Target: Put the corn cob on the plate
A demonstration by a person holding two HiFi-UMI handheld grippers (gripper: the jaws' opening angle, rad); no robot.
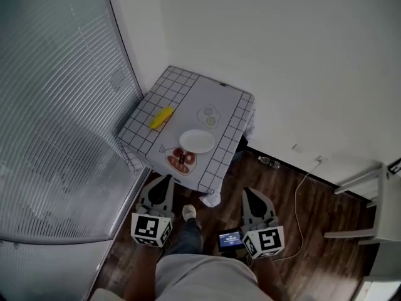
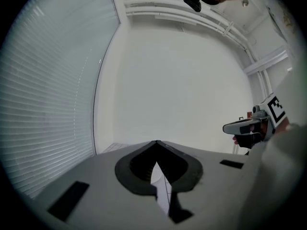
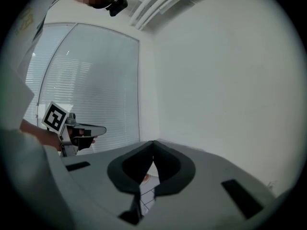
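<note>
Well, the yellow corn cob (image 1: 161,117) lies on the table (image 1: 233,103), on the side near the window blinds (image 1: 56,124). It is not on the plate yet. The white plate (image 1: 197,141) sits close by, a bit nearer to us. Just beside the plate, at the table's near edge, is a red and white thing (image 1: 181,160) that we cannot make out. A checked cloth (image 1: 143,128) covers the table. We stand back from it on the brown wood floor (image 1: 313,231). We hold our left gripper (image 1: 165,179) and our right gripper (image 1: 248,193) low in front of us, both pointing at the table. Both claws are squeezed together with nothing in them. Neither one touches the corn.
</note>
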